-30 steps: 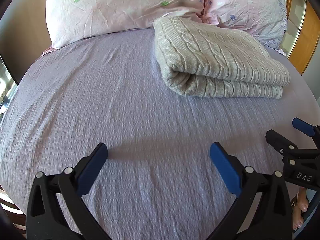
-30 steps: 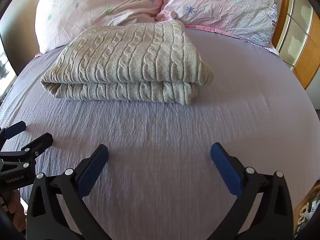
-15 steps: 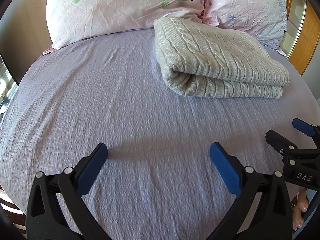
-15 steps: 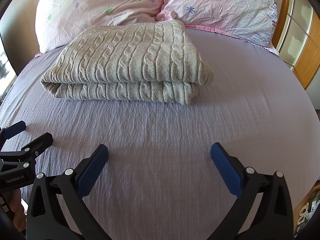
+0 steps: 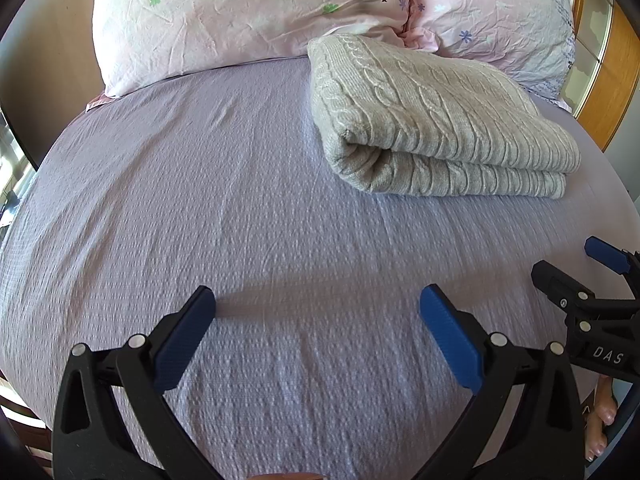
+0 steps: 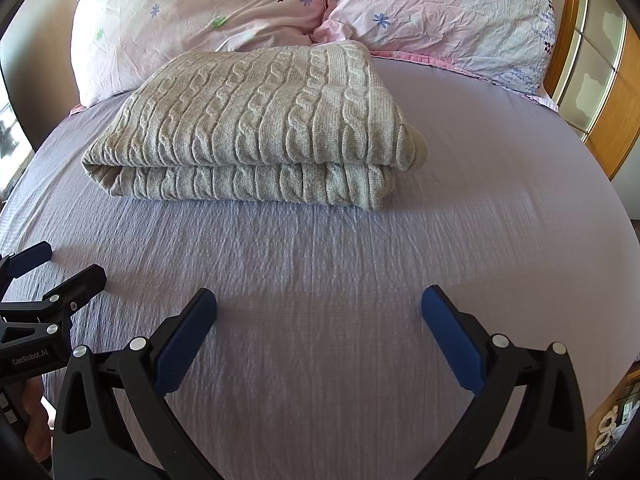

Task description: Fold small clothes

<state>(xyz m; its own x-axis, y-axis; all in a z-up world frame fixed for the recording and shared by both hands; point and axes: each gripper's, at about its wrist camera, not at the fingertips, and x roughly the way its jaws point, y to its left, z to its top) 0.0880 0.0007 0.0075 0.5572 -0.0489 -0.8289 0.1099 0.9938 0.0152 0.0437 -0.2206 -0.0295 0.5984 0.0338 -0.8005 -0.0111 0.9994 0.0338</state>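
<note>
- The left tool (image 5: 318, 318) hangs low over the bed (image 5: 200, 200), released, its blue pads wide apart with only lilac sheet between them. It grasps nothing.
- From this tool the folded sweater (image 5: 432, 120) lies ahead and to the right, well beyond the fingertips, its rolled fold turned toward the tool.
- Beside the left tool on its right, the right tool (image 6: 320, 318) is likewise released and empty, its pads spread over bare sheet.
- From the right tool the sweater lies ahead and slightly left, a thick cable-knit stack with two layers showing along the near edge. Its far edge touches the pink pillows (image 6: 240, 12).
- Judging by the neat stack, the folding looks done or nearly so.
- Risks from here, as I judge them:
  - A tool reaching in to tidy the stack could catch only the top layer, since the knit is bulky and soft, and so drag the fold open.
  - A pad pressed low could pinch the crinkled sheet along with the sweater and pull the whole stack askew.
  - A nudge away from the tools would bunch the stack against the pillows.
</note>
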